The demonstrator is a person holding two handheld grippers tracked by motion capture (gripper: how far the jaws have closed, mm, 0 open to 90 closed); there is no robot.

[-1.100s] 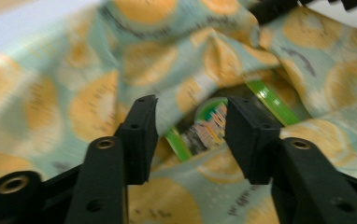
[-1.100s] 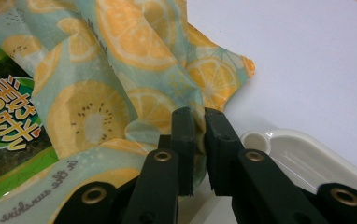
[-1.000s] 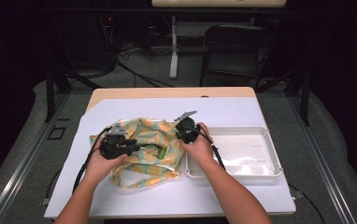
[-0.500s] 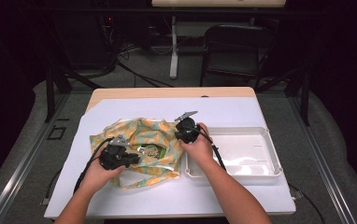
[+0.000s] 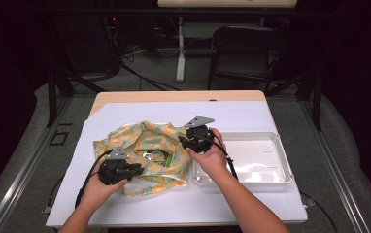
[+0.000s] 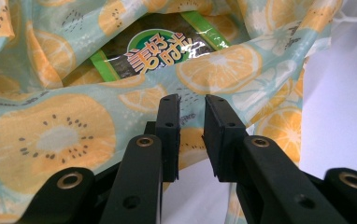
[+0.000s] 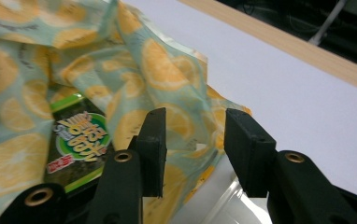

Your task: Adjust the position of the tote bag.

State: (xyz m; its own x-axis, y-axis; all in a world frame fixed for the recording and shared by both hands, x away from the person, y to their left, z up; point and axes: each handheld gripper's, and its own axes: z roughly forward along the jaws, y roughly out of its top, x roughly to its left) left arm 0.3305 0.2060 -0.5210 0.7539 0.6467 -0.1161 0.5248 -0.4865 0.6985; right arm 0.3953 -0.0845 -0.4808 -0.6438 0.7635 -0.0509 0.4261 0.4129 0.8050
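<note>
Here we are at the table (image 5: 140, 213), and in the lower left of the high view lies the fruit-print cloth bag (image 5: 149, 141), crumpled on the white surface just beside the clear plastic tray (image 5: 276, 155), with a green snack packet (image 5: 155, 158) peeking out of its mouth. The left gripper (image 5: 127, 170) sits low at the bag's near edge; in the left gripper view its fingers (image 6: 169, 135) stand a narrow gap apart, having just eased open a touch, with a fold of cloth lying behind and perhaps just between them, though whether they nip it I cannot tell. Over at the centre, the right gripper (image 5: 186, 141) hangs at the bag's far right corner, and its fingers (image 7: 154, 149) have just sprung apart: they stand spread, cloth showing beyond them, nothing pinched. Now, that bag looks light and thoroughly limp; it will sag and fold wherever it is lifted, so a good bite on a hem or the rim of the mouth seems the sensible hold, one gripper to each side to keep the opening wide. The packet (image 6: 162, 51) looks glossy, crinkly and probably slippery, light too; I'd judge its flat sealed edge the safest place to take it, rather than the puffed middle.
</note>
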